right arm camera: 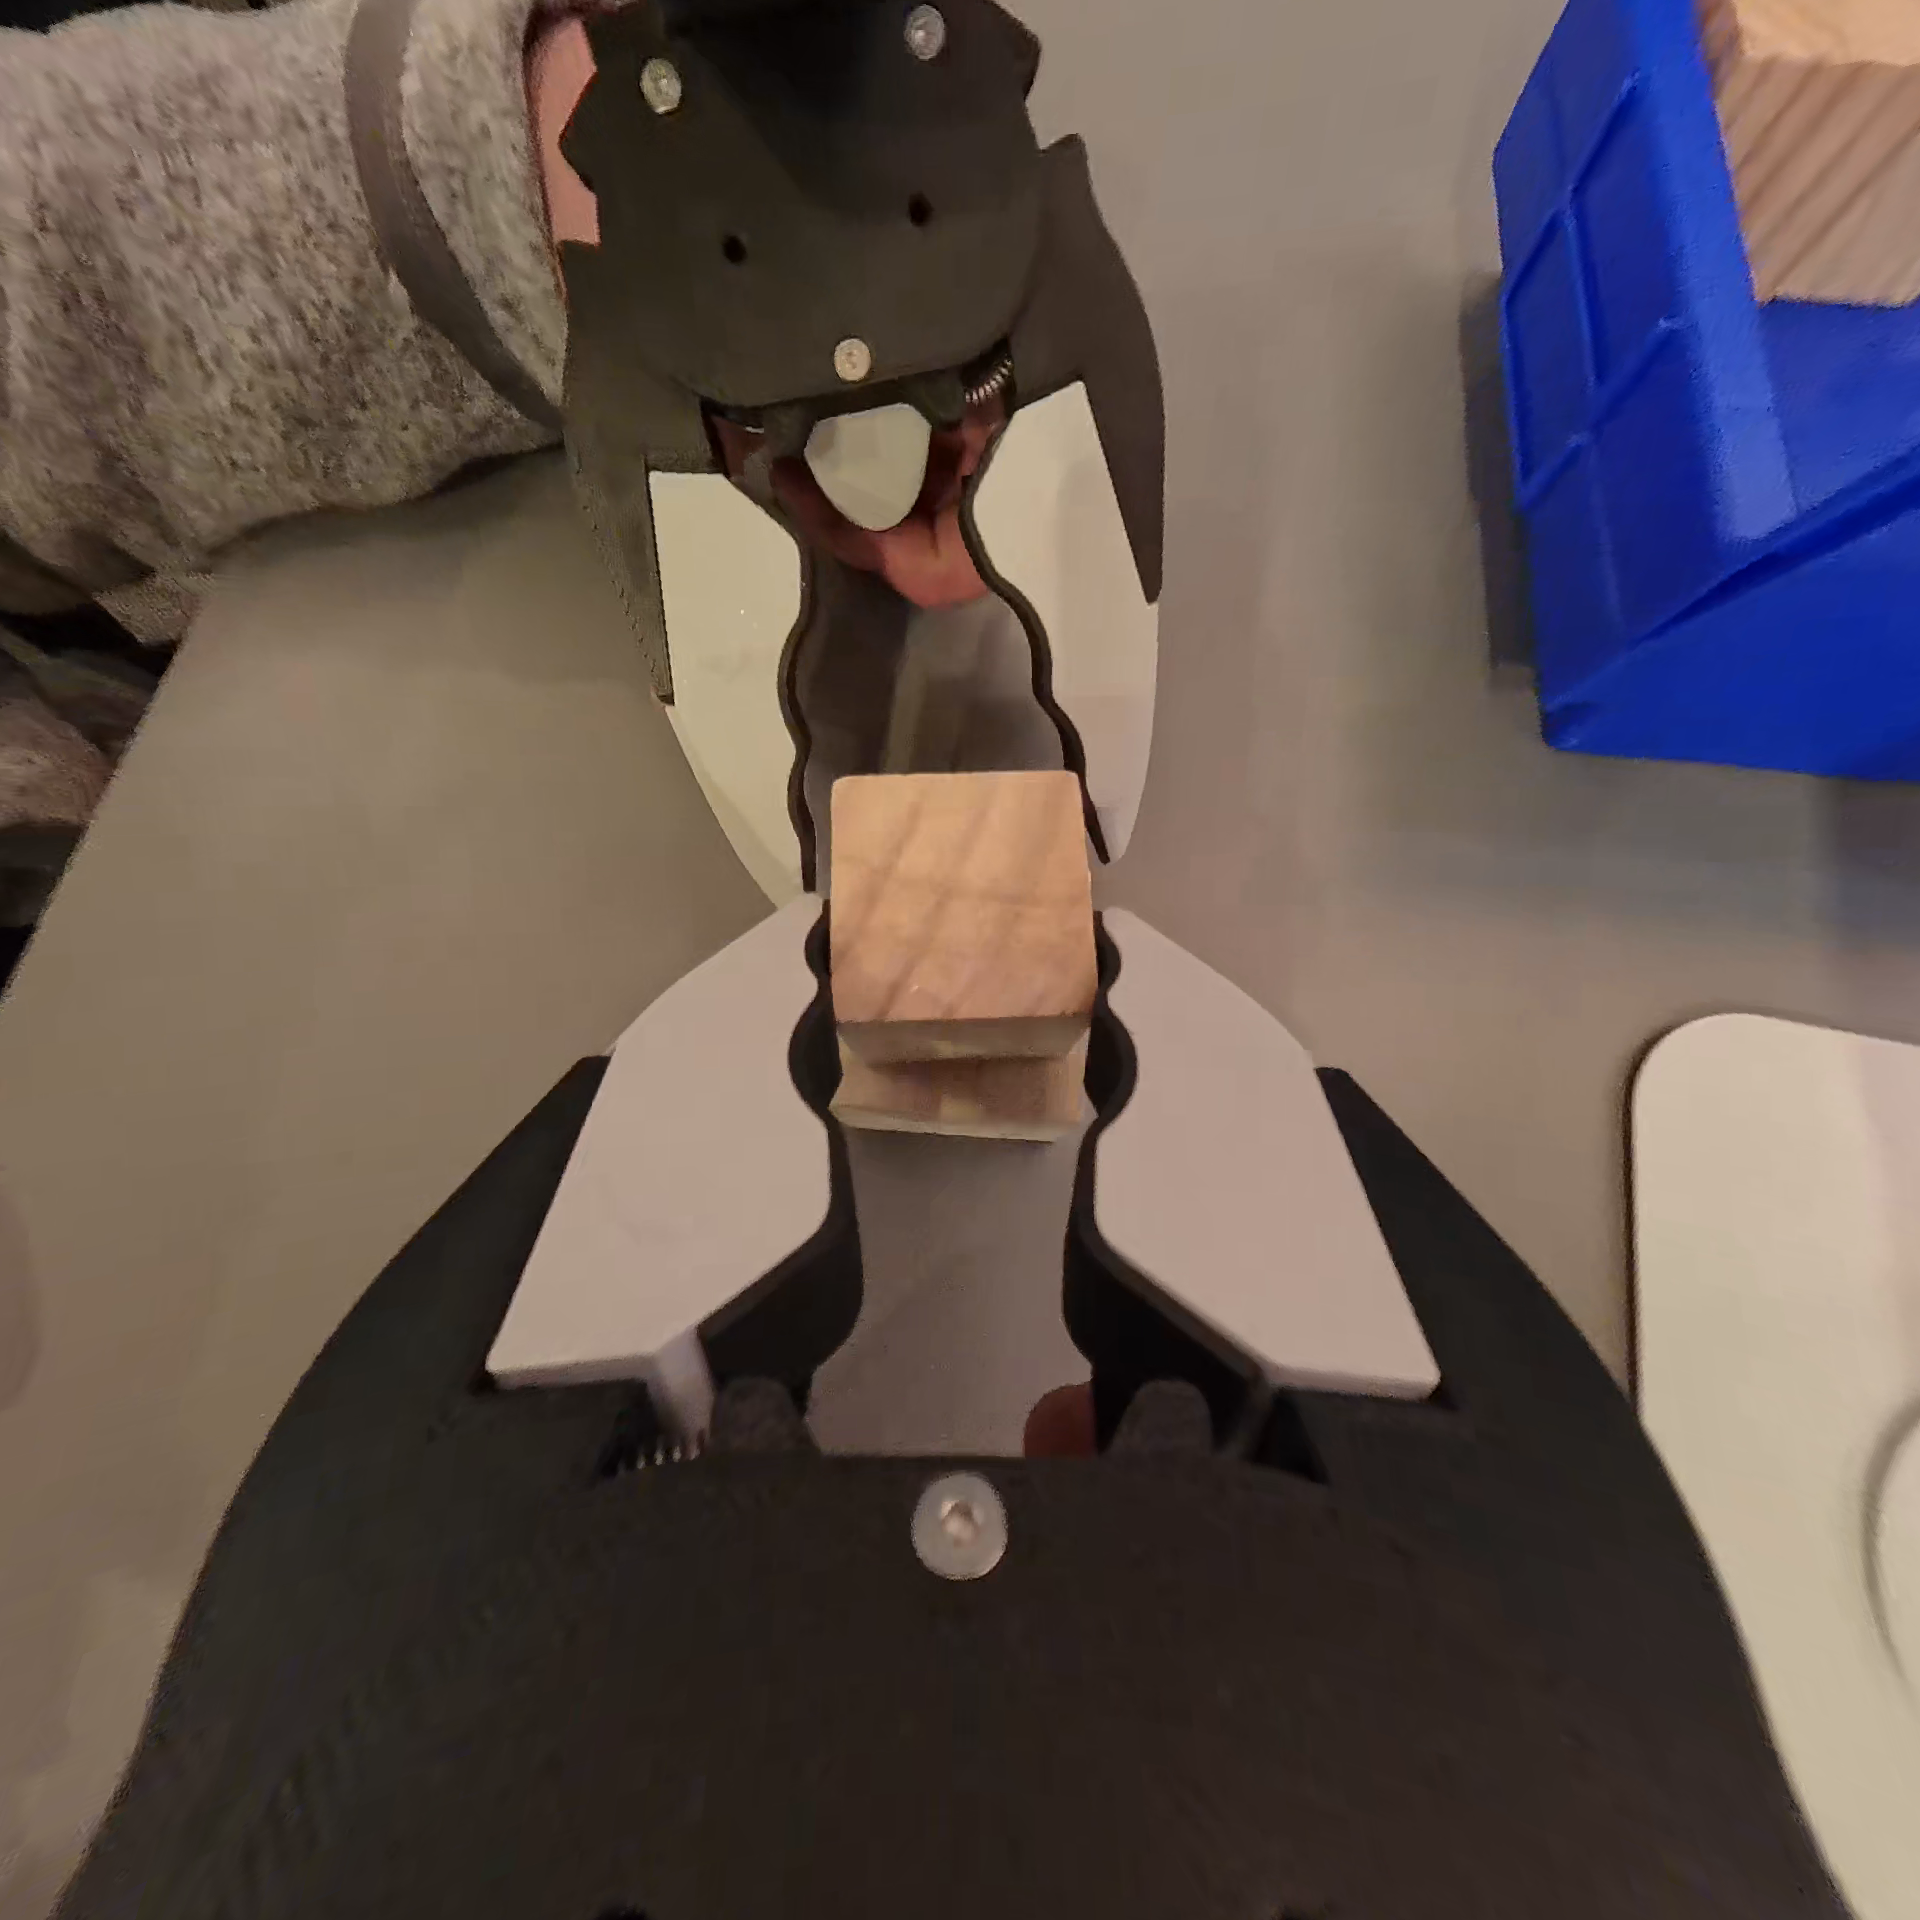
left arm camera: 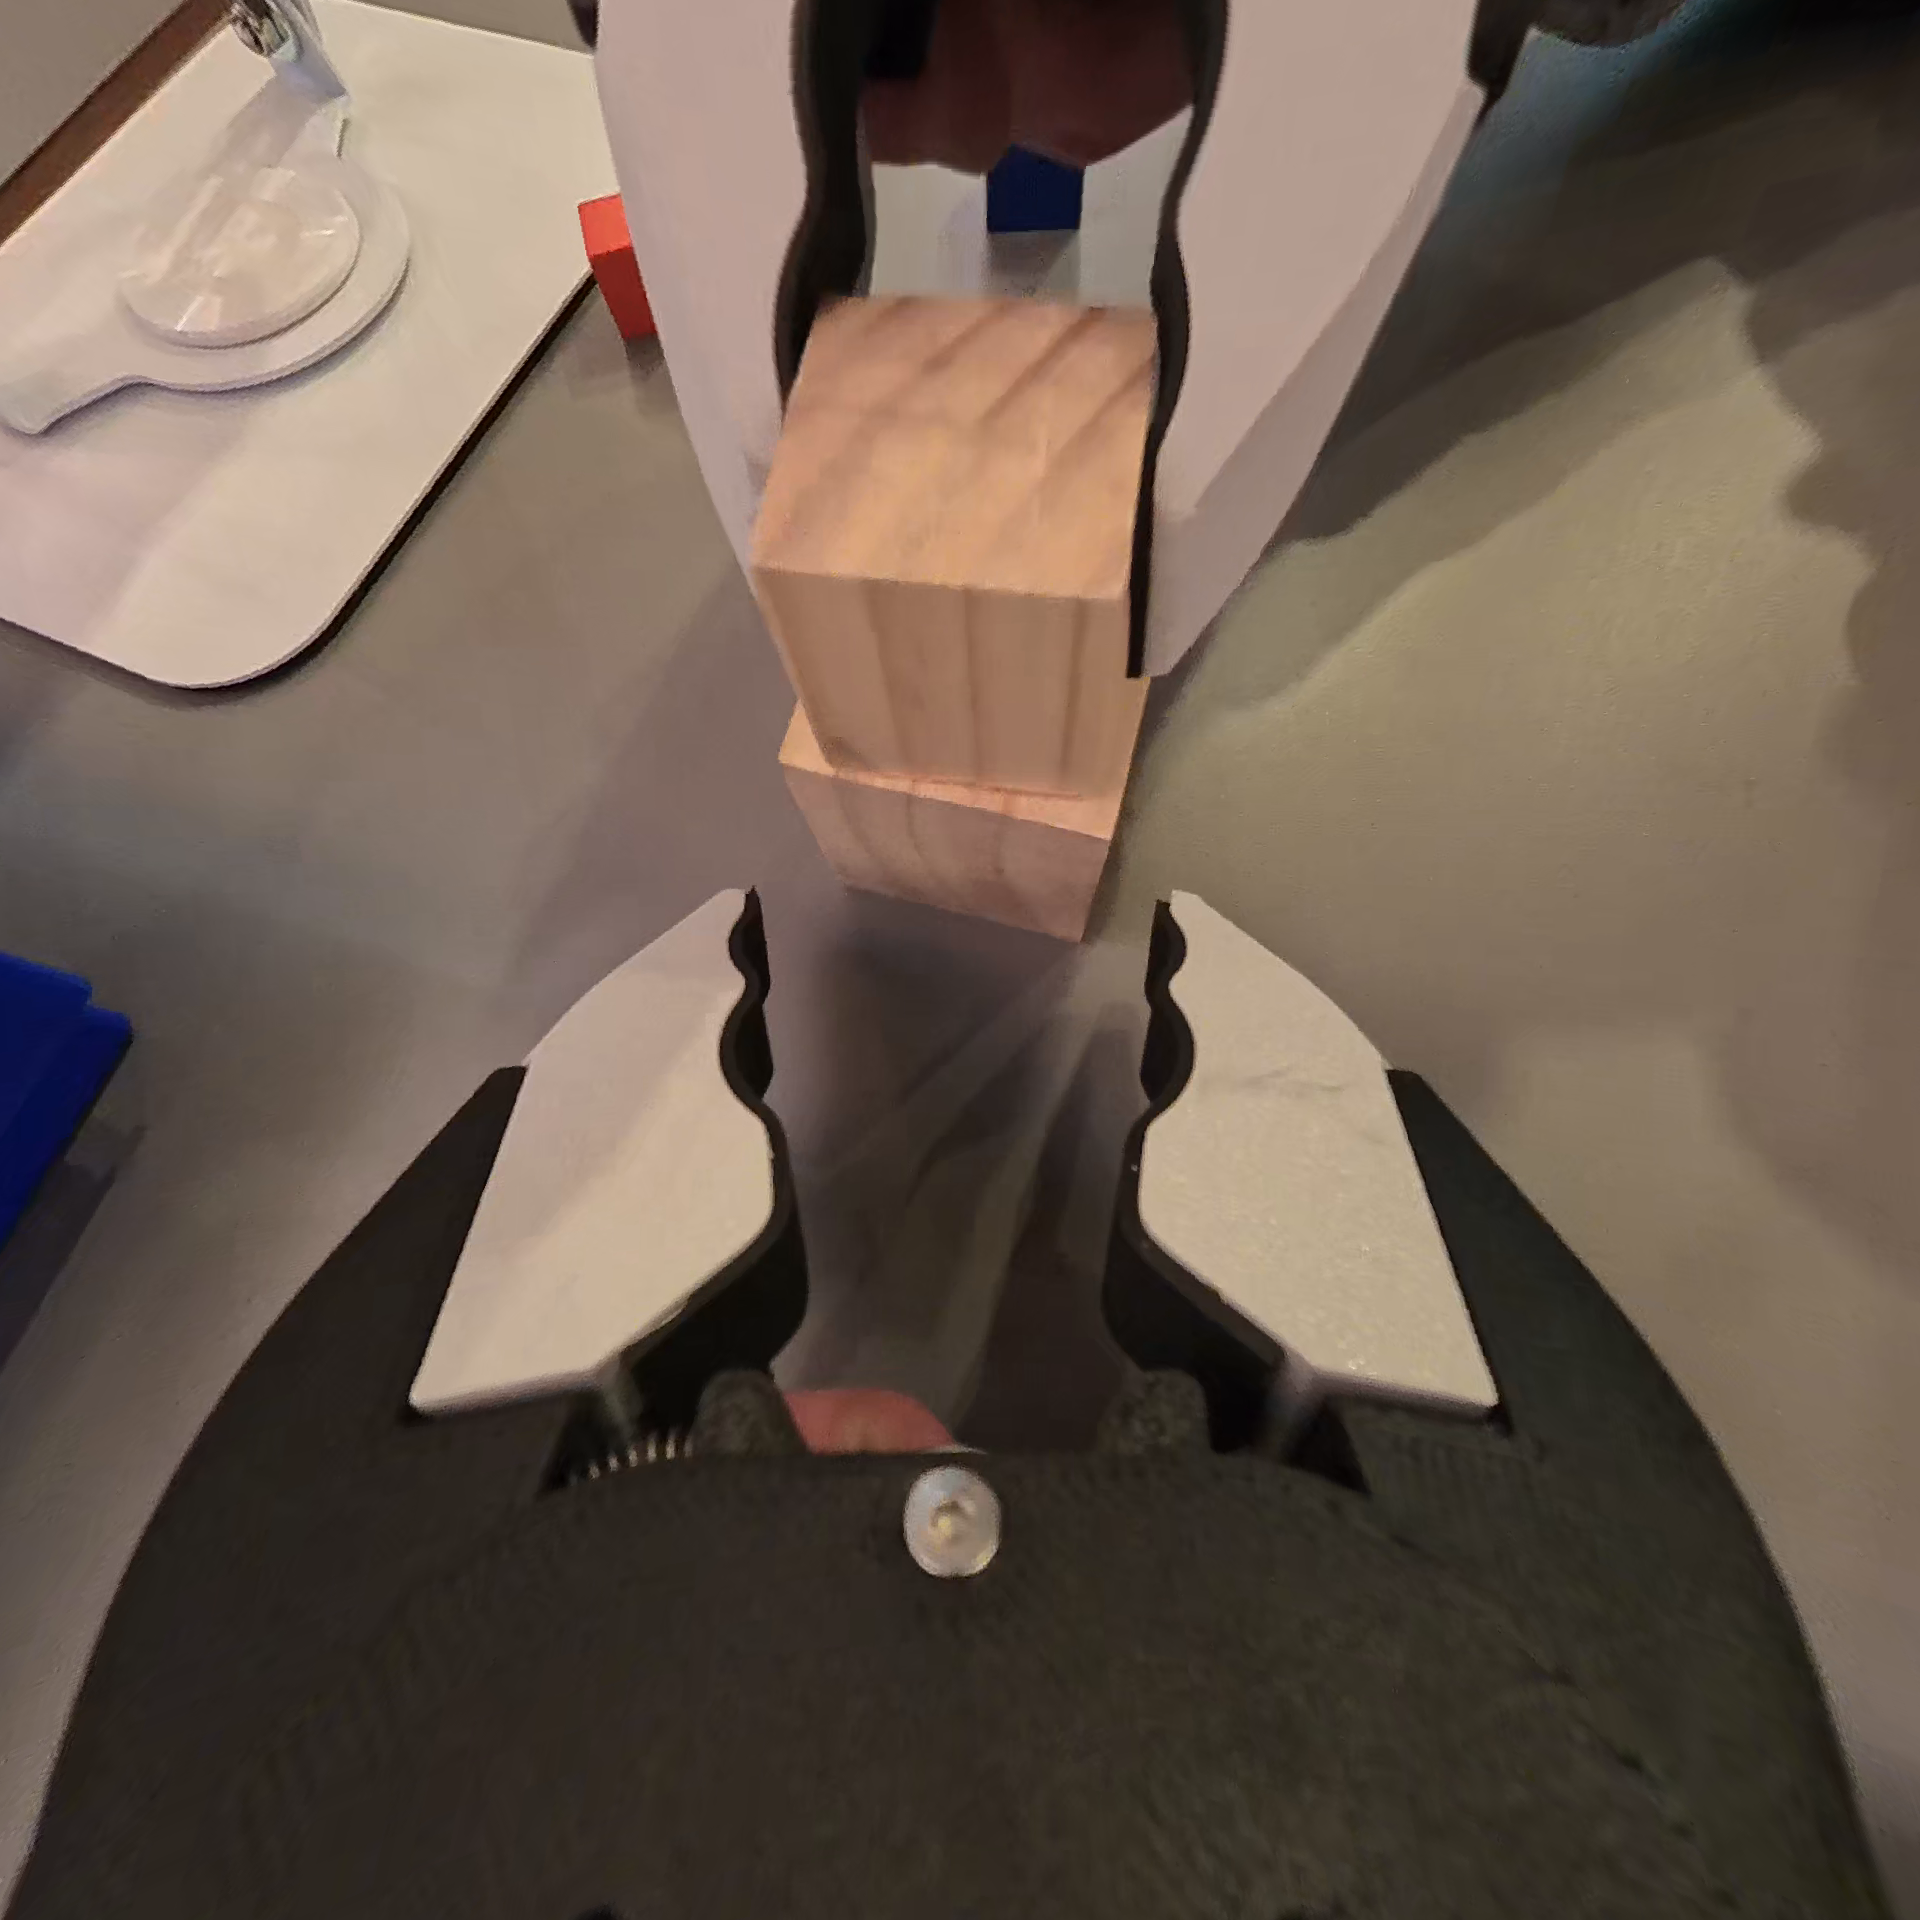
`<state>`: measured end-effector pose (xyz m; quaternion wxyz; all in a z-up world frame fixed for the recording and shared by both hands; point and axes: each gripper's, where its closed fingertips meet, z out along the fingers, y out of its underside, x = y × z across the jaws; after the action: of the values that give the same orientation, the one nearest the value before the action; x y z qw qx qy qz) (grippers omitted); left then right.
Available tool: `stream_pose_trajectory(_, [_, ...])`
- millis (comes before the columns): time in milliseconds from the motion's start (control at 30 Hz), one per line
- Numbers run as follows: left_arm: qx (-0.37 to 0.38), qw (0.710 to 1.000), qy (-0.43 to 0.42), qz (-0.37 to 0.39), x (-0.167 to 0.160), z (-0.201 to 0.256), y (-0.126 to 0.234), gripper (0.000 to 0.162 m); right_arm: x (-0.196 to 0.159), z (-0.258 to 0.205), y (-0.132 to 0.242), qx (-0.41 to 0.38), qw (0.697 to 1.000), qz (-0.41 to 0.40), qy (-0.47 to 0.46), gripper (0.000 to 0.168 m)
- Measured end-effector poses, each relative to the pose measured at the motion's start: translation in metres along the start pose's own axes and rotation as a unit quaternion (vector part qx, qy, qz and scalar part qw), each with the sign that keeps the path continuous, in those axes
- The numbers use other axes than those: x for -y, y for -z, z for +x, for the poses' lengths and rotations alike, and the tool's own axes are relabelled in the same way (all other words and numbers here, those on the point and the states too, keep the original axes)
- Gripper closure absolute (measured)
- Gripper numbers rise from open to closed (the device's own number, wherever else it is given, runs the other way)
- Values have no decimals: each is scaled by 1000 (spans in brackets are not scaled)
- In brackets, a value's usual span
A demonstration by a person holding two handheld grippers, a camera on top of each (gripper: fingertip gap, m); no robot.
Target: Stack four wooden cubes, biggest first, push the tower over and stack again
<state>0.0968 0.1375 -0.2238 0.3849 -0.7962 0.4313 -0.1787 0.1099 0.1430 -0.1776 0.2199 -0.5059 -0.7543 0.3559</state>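
My right gripper [right arm camera: 961, 914] is shut on a pale wooden cube [right arm camera: 961, 904] and holds it right over a second wooden cube [right arm camera: 951, 1107] that stands on the grey table. I cannot tell whether the two cubes touch. In the left wrist view the held cube [left arm camera: 956, 488] sits between the right gripper's [left arm camera: 951, 613] white fingers, with the lower cube [left arm camera: 966, 852] under it. My left gripper [left arm camera: 956, 909] is open and empty, just short of the lower cube. It faces the right gripper across the stack and shows in the right wrist view [right arm camera: 956, 868].
A blue bin [right arm camera: 1662, 468] at the far right holds another wooden cube [right arm camera: 1818, 156]; the bin's edge shows in the left wrist view [left arm camera: 42, 1091]. A white mat [left arm camera: 260, 468] carries a clear stand. A red block [left arm camera: 613, 260] and a blue block [left arm camera: 1034, 197] lie beyond. A grey sleeve [right arm camera: 208, 260] is behind the left gripper.
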Motion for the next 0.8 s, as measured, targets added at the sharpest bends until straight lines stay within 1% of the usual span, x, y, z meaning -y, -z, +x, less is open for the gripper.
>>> stream_pose_trajectory(33, [0,1000,0,1,0,0,0,93,-1,0,3,5,1000,-3,-3,123])
stream_pose_trajectory(67, [0,1000,1,1,0,0,0,93,-1,0,8,4,1000,-4,3,119])
stream_pose_trajectory(100, [1,1000,1,2,0,0,0,93,0,0,16,2,1000,1,9,110])
stream_pose_trajectory(200, [-1,1000,4,9,2,0,2,93,-14,-3,49,6,1000,-13,26,108])
stream_pose_trajectory(267, [-3,1000,6,13,2,0,3,93,-38,2,73,-4,999,-35,33,109])
stream_pose_trajectory(400, [-4,1000,4,8,1,1,2,93,-102,9,108,0,996,-84,28,119])
stream_pose_trajectory(467, [-5,1000,4,5,1,1,1,93,-127,12,115,5,994,-106,18,120])
stream_pose_trajectory(533, [-4,1000,4,6,1,1,1,93,-143,11,115,21,992,-125,10,116])
stream_pose_trajectory(567, [-4,1000,5,7,1,1,1,93,-149,11,113,25,990,-136,11,119])
stream_pose_trajectory(600, [-4,1000,5,7,1,0,1,93,-154,12,111,26,989,-147,10,123])
stream_pose_trajectory(667, [-4,1000,4,6,1,1,1,93,-158,14,106,29,989,-147,12,139])
stream_pose_trajectory(733, [-5,1000,3,5,1,1,1,93,-155,16,105,25,989,-143,15,140])
stream_pose_trajectory(767, [-5,1000,3,4,0,1,1,93,-148,16,105,21,990,-138,19,140])
stream_pose_trajectory(800, [-6,1000,4,2,0,1,1,93,-134,14,104,21,993,-116,20,140])
